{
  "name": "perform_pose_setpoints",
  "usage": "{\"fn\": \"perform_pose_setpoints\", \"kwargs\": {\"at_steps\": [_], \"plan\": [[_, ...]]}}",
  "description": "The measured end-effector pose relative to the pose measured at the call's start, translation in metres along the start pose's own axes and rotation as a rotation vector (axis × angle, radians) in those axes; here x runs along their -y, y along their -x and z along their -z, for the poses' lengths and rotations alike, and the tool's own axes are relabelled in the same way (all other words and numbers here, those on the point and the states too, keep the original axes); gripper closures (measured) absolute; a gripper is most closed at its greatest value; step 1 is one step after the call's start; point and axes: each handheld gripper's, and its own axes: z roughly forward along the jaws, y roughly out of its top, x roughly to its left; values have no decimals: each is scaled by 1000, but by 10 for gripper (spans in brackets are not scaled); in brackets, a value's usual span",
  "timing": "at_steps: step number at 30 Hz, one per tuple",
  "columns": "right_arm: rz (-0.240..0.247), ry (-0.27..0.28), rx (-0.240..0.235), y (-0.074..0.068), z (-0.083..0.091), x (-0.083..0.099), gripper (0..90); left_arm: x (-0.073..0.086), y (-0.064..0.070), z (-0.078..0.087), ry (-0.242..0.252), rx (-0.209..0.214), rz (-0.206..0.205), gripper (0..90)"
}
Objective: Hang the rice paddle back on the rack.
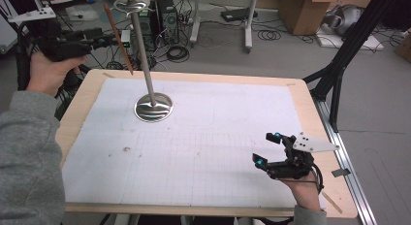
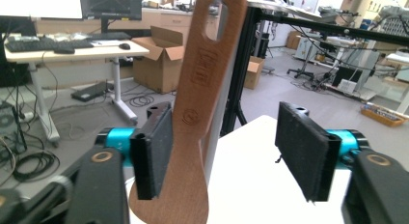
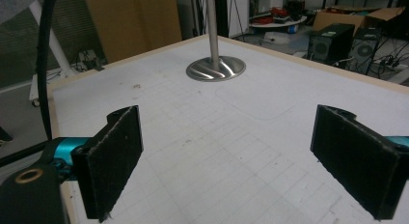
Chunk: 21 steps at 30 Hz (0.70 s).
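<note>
Left tongs gape around wooden spatula, beyond table edge.

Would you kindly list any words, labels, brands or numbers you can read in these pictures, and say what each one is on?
No text can be read.
Wooden spatula beside the left gripper: a rectangular stamp and a small round stamp pressed into the handle, both too blurred to read.
White gridded mat and metal stand: no markings visible.
</note>
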Motion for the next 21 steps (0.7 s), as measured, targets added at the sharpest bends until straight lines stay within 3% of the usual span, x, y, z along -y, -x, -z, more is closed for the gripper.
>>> {"fn": "perform_pose_setpoints", "kwargs": {"at_steps": [4, 7, 9, 14, 21], "plan": [[8, -1, -3, 0, -2, -1, 99, 5, 7, 4, -13, 28, -60, 308], [11, -3, -7, -1, -3, -1, 99, 9, 13, 6, -39, 14, -111, 235], [11, -2, -9, -2, -3, -2, 100, 12, 16, 7, -48, -1, -116, 189], [12, -2, -18, -4, -4, -3, 100, 20, 20, 14, -46, -22, -106, 175], [24, 11, -18, -3, -6, -6, 100, 41, 23, 35, -86, -63, -101, 171]]}}
